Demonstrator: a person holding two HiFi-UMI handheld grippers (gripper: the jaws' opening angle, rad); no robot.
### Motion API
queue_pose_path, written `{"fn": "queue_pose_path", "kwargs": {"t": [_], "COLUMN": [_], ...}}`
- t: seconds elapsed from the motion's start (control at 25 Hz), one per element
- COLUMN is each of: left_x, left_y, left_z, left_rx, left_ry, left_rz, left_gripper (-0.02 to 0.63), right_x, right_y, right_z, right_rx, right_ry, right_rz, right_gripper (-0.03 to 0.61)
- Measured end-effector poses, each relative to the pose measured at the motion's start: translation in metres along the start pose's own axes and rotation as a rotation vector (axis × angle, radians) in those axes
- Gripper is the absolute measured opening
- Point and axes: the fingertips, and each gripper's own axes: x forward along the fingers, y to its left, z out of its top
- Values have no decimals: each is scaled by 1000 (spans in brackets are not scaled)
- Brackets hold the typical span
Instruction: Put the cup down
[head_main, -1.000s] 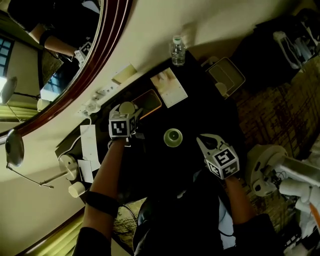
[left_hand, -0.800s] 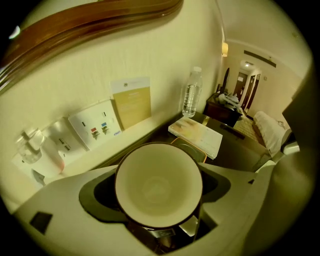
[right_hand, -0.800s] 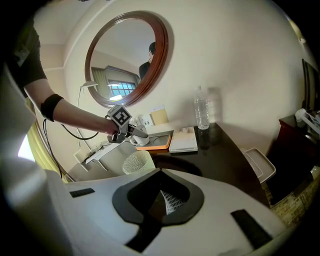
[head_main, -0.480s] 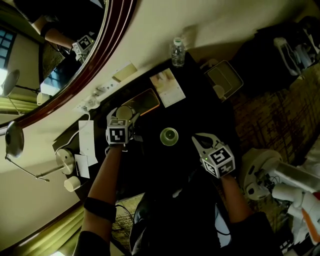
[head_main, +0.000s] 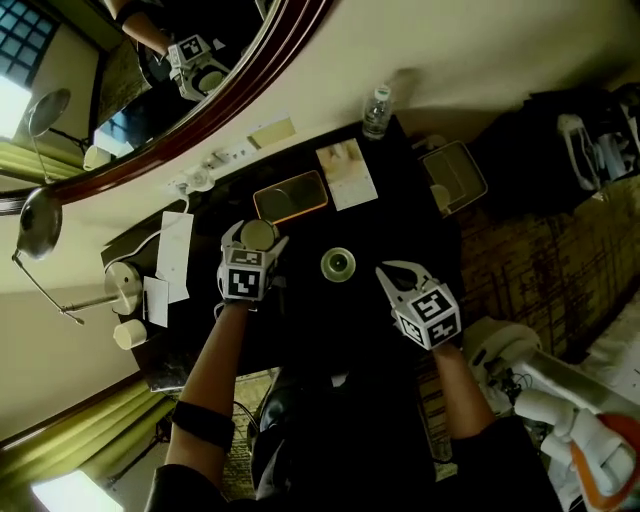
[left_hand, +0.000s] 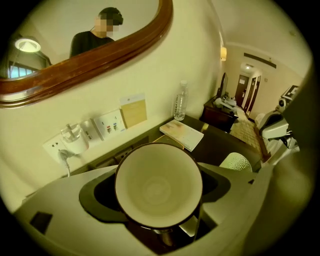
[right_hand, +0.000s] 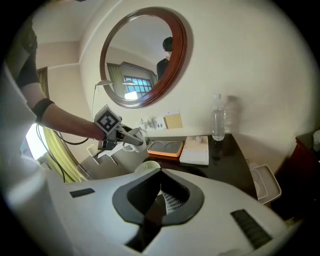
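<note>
Clasping the cup (left_hand: 159, 185) mouth-up between its jaws, the left gripper (head_main: 256, 236) hung just above the dark counter (head_main: 385, 232), which lay straight below, while the right gripper (head_main: 392, 272) was clenched, empty, alongside.

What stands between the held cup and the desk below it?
Nothing visible: the cup in the left gripper hangs over dark desk, with the orange tray just beyond it.
</note>
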Motion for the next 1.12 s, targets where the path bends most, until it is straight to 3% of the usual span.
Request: {"fn": "queue_pose_path", "kwargs": {"t": [0.52,1.12], "left_x": [-23,-13], "left_y": [-35,-65], "left_z": [-69,-108], "left_rx": [-83,-110], "left_ry": [29,50], "left_rz": [-1,-1], "left_gripper": [410,410], "right_x": [7,6], "right_y": [7,8], "right_z": [15,25], "right_rx": [-116,-176], "right_ry": [41,64], "right_rz": [74,145], "right_gripper": [2,3]}}
